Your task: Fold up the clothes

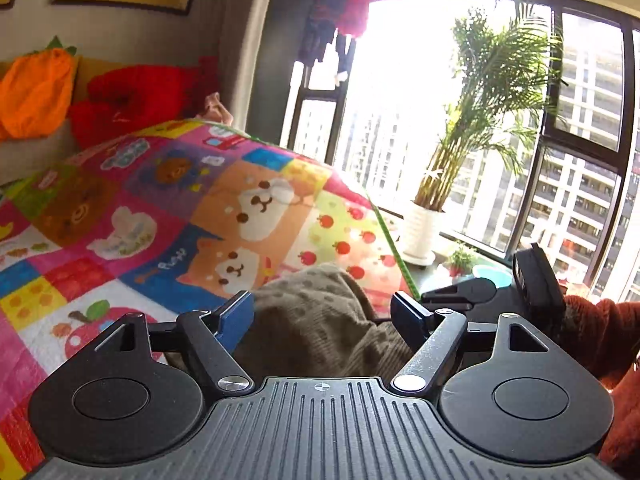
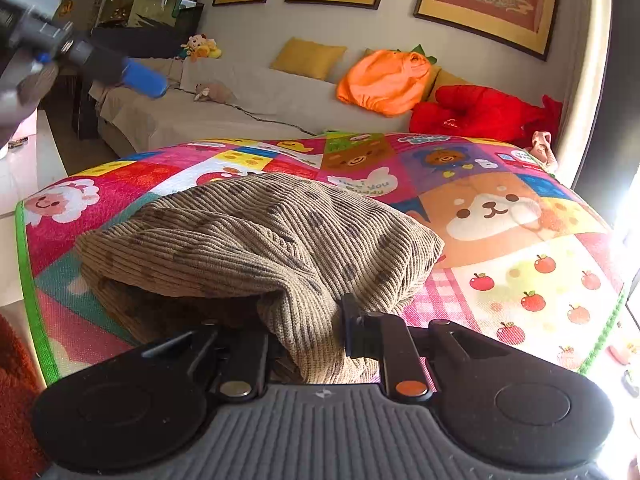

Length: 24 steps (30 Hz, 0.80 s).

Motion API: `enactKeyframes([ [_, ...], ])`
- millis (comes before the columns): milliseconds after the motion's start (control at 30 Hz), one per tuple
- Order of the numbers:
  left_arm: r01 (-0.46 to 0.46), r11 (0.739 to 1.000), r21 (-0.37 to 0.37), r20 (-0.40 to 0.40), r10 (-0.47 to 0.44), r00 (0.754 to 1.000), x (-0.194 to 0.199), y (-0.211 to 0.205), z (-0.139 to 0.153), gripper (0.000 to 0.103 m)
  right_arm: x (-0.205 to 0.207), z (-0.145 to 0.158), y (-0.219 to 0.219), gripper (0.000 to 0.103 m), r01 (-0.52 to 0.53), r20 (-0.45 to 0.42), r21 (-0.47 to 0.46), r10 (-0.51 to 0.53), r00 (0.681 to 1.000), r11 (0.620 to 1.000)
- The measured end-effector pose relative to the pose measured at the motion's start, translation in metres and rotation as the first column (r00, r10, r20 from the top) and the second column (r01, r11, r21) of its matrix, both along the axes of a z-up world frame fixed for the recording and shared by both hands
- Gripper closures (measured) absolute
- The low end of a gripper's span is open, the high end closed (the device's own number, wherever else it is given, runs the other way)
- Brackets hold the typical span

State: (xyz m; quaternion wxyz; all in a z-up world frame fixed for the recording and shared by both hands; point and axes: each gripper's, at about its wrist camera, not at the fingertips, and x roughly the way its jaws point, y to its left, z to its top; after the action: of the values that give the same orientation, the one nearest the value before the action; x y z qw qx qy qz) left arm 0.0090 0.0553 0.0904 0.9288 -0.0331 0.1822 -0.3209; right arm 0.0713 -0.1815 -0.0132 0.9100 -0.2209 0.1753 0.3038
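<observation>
A brown ribbed garment (image 2: pixel 256 236) with dark dots lies bunched and folded over on a colourful cartoon play mat (image 2: pixel 500 216). My right gripper (image 2: pixel 308 336) is shut on the garment's near edge, with a fold of cloth pinched between its black fingers. In the left wrist view my left gripper (image 1: pixel 322 318) stands open; the same garment (image 1: pixel 316 320) shows beyond the gap and neither blue pad presses on it. In the right wrist view the left gripper is up in the air at the top left, its blue pad (image 2: pixel 144 78) well clear of the cloth.
A beige sofa (image 2: pixel 240 108) behind the mat carries an orange pumpkin cushion (image 2: pixel 384 80), a red cushion (image 2: pixel 480 114) and a yellow one. A potted palm (image 1: pixel 424 232) stands by the big window beyond the mat's green edge. A rust-coloured fuzzy sleeve (image 1: pixel 600 340) is at the right.
</observation>
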Motion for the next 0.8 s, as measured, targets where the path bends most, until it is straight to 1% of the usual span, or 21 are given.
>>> enactKeyframes([
  [33, 0.0, 1.0, -0.001, 0.002, 0.0, 1.0, 0.011, -0.006, -0.001, 0.022, -0.001, 0.0, 0.001, 0.087, 0.002, 0.003, -0.004, -0.002, 1.0, 1.0],
  [100, 0.015, 1.0, -0.005, -0.059, -0.016, 0.998, 0.041, -0.025, -0.015, 0.027, -0.002, 0.001, -0.001, 0.087, 0.006, -0.002, -0.003, -0.006, 1.0, 1.0],
  [133, 0.023, 1.0, -0.005, -0.093, -0.024, 0.995, 0.056, -0.035, -0.023, 0.029, -0.004, 0.003, -0.002, 0.084, 0.004, -0.007, -0.004, -0.004, 1.0, 1.0],
  [200, 0.037, 0.999, 0.041, -0.177, -0.029, 0.984, 0.076, -0.054, -0.046, 0.038, -0.006, 0.009, -0.01, 0.074, -0.002, -0.024, -0.007, 0.002, 1.0, 1.0],
  [233, 0.032, 0.997, 0.072, -0.2, -0.017, 0.98, 0.081, -0.06, -0.056, 0.038, -0.008, 0.013, -0.016, 0.064, 0.001, -0.038, -0.003, -0.001, 0.999, 1.0],
  [267, 0.022, 0.995, 0.093, -0.214, -0.002, 0.977, 0.084, -0.063, -0.066, 0.038, -0.008, 0.018, -0.024, 0.055, 0.009, -0.059, 0.007, -0.009, 0.998, 1.0],
  [300, 0.013, 0.994, 0.109, -0.228, 0.012, 0.974, 0.086, -0.065, -0.075, 0.038, -0.009, 0.022, -0.032, 0.052, 0.018, -0.079, 0.017, -0.017, 0.997, 1.0],
  [333, 0.011, 0.995, 0.099, -0.243, 0.014, 0.97, 0.087, -0.064, -0.08, 0.037, -0.01, 0.027, -0.041, 0.046, 0.029, -0.103, 0.034, -0.025, 0.994, 0.999],
  [367, 0.009, 0.997, 0.081, -0.256, 0.012, 0.967, 0.086, -0.06, -0.083, 0.036, -0.01, 0.033, -0.05, 0.04, 0.042, -0.129, 0.061, -0.034, 0.991, 0.997],
  [400, 0.006, 0.997, 0.074, -0.261, 0.014, 0.965, 0.085, -0.057, -0.085, 0.035, -0.009, 0.04, -0.058, 0.038, 0.055, -0.15, 0.094, -0.041, 0.988, 0.994],
  [433, 0.005, 0.997, 0.072, -0.264, 0.014, 0.965, 0.083, -0.054, -0.085, 0.034, -0.008, 0.048, -0.064, 0.034, 0.063, -0.166, 0.127, -0.042, 0.985, 0.99],
  [467, 0.006, 0.997, 0.072, -0.266, 0.014, 0.964, 0.083, -0.053, -0.085, 0.034, -0.005, 0.057, -0.068, 0.029, 0.065, -0.173, 0.162, -0.037, 0.984, 0.985],
  [533, 0.007, 0.997, 0.076, -0.269, 0.014, 0.963, 0.081, -0.052, -0.086, 0.034, 0.003, 0.074, -0.07, 0.021, 0.065, -0.158, 0.249, -0.025, 0.987, 0.966],
  [633, 0.005, 0.997, 0.08, -0.27, 0.017, 0.963, 0.079, -0.052, -0.086, 0.033, 0.027, 0.095, -0.062, 0.018, 0.06, -0.154, 0.387, 0.001, 0.988, 0.92],
  [667, 0.004, 0.997, 0.082, -0.27, 0.018, 0.963, 0.079, -0.052, -0.086, 0.033, 0.037, 0.1, -0.056, 0.018, 0.061, -0.155, 0.416, 0.004, 0.988, 0.907],
  [700, 0.003, 0.996, 0.084, -0.27, 0.02, 0.963, 0.079, -0.053, -0.085, 0.033, 0.049, 0.099, -0.046, 0.018, 0.071, -0.155, 0.403, -0.008, 0.988, 0.913],
  [733, 0.003, 0.996, 0.086, -0.27, 0.021, 0.963, 0.079, -0.053, -0.085, 0.032, 0.062, 0.096, -0.034, 0.018, 0.085, -0.15, 0.364, -0.032, 0.988, 0.928],
  [767, 0.003, 0.996, 0.089, -0.27, 0.022, 0.963, 0.078, -0.053, -0.086, 0.031, 0.072, 0.087, -0.023, 0.018, 0.104, -0.145, 0.309, -0.062, 0.988, 0.945],
  [800, 0.002, 0.996, 0.092, -0.27, 0.023, 0.963, 0.077, -0.053, -0.086, 0.03, 0.081, 0.071, -0.014, 0.018, 0.129, -0.137, 0.237, -0.099, 0.986, 0.963],
])
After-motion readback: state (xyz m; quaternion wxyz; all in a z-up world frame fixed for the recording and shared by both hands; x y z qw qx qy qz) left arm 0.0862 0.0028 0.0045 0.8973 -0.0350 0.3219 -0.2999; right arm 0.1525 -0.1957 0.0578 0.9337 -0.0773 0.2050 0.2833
